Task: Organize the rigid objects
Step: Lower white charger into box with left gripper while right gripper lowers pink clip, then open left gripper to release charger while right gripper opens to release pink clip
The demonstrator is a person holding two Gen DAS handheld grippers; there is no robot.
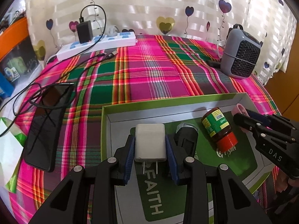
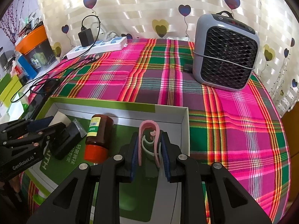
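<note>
My left gripper is shut on a white plug charger, prongs toward the camera, held over the left part of a green-rimmed cardboard box. Inside the box lie a black block and a brown bottle with a red cap and green label. My right gripper is shut on a pink clip, held over the box's right side. In the right wrist view the bottle lies left of it, and the left gripper comes in from the left edge with the charger.
A grey fan heater stands at the back right on the plaid cloth. A white power strip with a black adapter sits at the back left. A dark phone with a black cable over it lies left of the box.
</note>
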